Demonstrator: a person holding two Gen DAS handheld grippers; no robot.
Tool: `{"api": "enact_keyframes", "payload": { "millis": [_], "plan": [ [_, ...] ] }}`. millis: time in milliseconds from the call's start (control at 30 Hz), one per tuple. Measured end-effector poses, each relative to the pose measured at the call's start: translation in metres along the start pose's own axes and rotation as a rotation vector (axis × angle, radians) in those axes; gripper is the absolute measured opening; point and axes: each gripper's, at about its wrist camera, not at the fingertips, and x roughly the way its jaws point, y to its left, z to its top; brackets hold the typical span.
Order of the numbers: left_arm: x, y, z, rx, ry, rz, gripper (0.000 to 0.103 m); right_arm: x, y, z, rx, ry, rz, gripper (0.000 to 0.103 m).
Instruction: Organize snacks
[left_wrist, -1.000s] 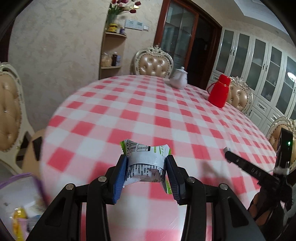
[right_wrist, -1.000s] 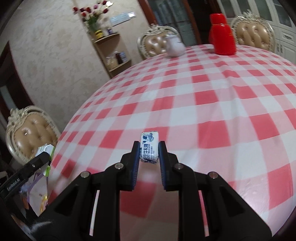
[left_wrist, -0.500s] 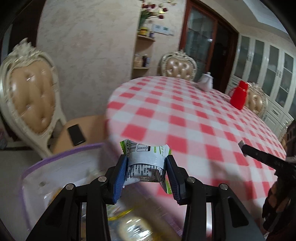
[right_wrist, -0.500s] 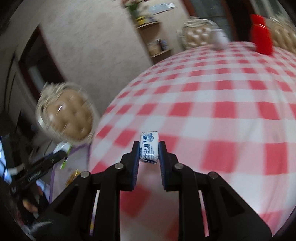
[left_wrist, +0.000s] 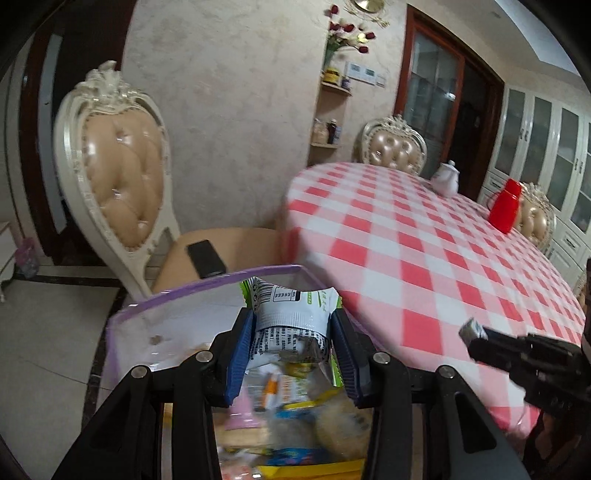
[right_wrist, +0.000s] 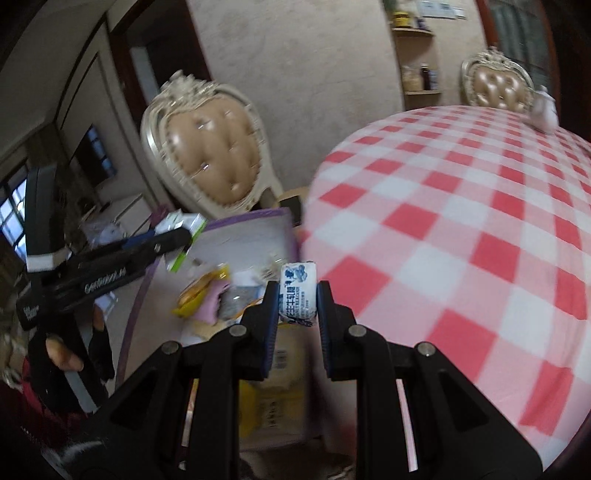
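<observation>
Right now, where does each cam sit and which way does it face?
Left wrist: on the left tool, looking along it and down into the purple-rimmed bin beside the checked table; its fingers grip a white-green packet; right tool tip at right.
Right wrist: on the right tool, shut on a small blue-white snack, facing bin and table; left tool and a hand at left.
Shared: bin, table, tufted chair, each other's tool.
</observation>
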Motion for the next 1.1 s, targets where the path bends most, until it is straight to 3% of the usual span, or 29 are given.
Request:
{"api": "enact_keyframes", "payload": {
  "millis": [367,400,433,467,500,533,833,933,1000,1100],
  "plan": [
    [-0.004,0.031,0.001,-0.036,-0.029,0.047,0.047,0.043,0.064,-0.014,-0.134,0.092,0.060,0.024],
    [-0.003,0.034,0.001,-0.044,-0.029,0.047,0.054,0.043,0.067,-0.015,-0.138,0.084,0.063,0.025],
    [-0.002,0.037,0.001,-0.050,-0.027,0.049,0.071,0.044,0.069,-0.016,-0.144,0.084,0.061,0.034],
    [0.000,0.040,0.000,-0.060,-0.023,0.059,0.081,0.045,0.070,-0.017,-0.150,0.087,0.058,0.053],
    [0.002,0.043,-0.001,-0.066,-0.020,0.072,0.092,0.046,0.071,-0.018,-0.153,0.089,0.050,0.063],
    [0.003,0.045,-0.001,-0.067,-0.009,0.086,0.095,0.047,0.073,-0.018,-0.152,0.086,0.041,0.073],
    [0.004,0.050,0.003,-0.079,0.030,0.177,0.099,0.058,0.071,-0.022,-0.108,0.221,0.015,0.084],
    [0.001,0.055,0.005,-0.093,0.046,0.205,0.099,0.058,0.078,-0.023,-0.153,0.250,-0.066,0.085],
    [0.003,0.060,0.004,-0.114,0.081,0.188,0.099,0.056,0.083,-0.023,-0.183,0.251,-0.107,0.089],
    [0.011,0.067,0.001,-0.175,0.156,0.103,0.099,0.053,0.085,-0.024,-0.191,0.244,-0.114,0.092]
  ]
}}
